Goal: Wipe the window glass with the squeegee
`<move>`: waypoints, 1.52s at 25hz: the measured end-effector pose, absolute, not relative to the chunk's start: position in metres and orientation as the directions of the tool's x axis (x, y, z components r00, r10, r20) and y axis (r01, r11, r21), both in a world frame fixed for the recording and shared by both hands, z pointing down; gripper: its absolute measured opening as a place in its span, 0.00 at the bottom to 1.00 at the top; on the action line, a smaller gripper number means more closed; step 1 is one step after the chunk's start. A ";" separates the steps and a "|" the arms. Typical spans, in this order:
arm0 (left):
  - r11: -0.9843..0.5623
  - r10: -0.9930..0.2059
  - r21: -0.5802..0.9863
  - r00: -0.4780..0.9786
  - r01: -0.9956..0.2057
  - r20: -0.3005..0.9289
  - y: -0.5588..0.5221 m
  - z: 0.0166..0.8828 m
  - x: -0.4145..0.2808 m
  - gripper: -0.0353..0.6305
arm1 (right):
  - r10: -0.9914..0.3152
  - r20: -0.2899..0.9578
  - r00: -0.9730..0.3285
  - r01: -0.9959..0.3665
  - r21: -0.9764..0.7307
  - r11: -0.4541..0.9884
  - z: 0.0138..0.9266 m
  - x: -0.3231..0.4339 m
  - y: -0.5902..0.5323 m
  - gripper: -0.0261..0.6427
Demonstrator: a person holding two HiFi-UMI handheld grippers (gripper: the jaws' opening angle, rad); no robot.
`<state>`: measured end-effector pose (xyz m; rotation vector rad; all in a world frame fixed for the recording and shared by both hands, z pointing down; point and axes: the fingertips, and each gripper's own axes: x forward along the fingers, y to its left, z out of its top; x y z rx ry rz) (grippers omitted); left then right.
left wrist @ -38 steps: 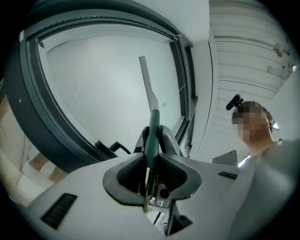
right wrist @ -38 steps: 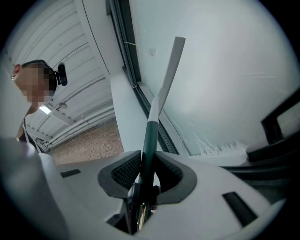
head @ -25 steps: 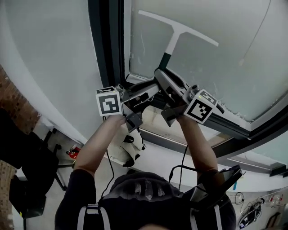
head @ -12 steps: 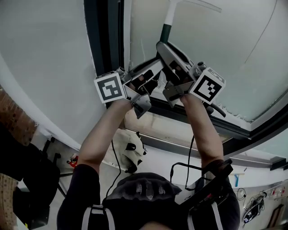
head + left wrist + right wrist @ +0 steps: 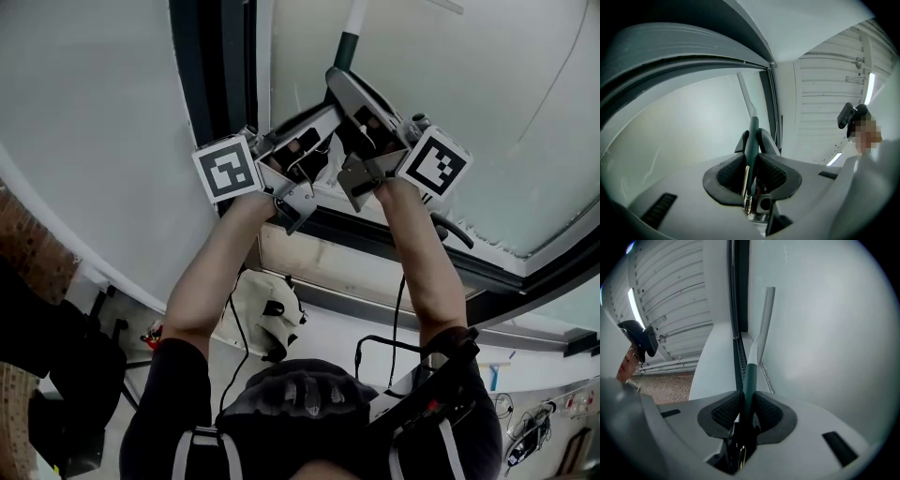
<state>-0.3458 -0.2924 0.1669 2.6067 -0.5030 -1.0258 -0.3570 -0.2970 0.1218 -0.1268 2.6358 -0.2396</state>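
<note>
Both grippers pinch the squeegee (image 5: 751,373) by its dark green handle. The left gripper (image 5: 752,138) has its ribbed pads pressed against the handle from either side, with no gap showing. The right gripper (image 5: 746,401) clamps the same handle in the same way, and the bar stands straight up between its pads. In the head view the two sit close together, the right reaching a little higher up the handle than the left.

Above the grip the handle turns white and runs up along the glass (image 5: 450,112), leaving the head view at its top edge. The squeegee is held over the left part of the pane, near the dark upright frame (image 5: 211,84). That frame closes off the left side, and a pale wall (image 5: 94,112) lies beyond it. The lower frame rail (image 5: 412,246) crosses just under the grippers. To the right the glass lies wide and bare.

Both arms are raised. The left forearm (image 5: 216,272) slants up and to the right, and the right forearm (image 5: 427,272) slants up and slightly left, so they converge on the handle. Each marker cube faces the head camera.
</note>
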 end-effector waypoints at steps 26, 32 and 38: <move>-0.847 -0.493 0.479 0.678 -0.231 -0.545 -0.308 0.186 -0.350 0.20 | -0.132 -0.413 -0.901 0.003 -0.311 0.950 0.139 -0.362 -0.314 0.17; -0.834 -0.508 0.504 0.668 -0.225 -0.543 -0.299 0.198 -0.348 0.20 | -0.126 -0.401 -0.908 0.011 -0.323 0.946 0.151 -0.361 -0.305 0.17; -0.845 -0.500 0.480 0.661 -0.234 -0.559 -0.281 0.253 -0.347 0.20 | -0.121 -0.369 -0.921 0.010 -0.333 0.943 0.208 -0.360 -0.287 0.17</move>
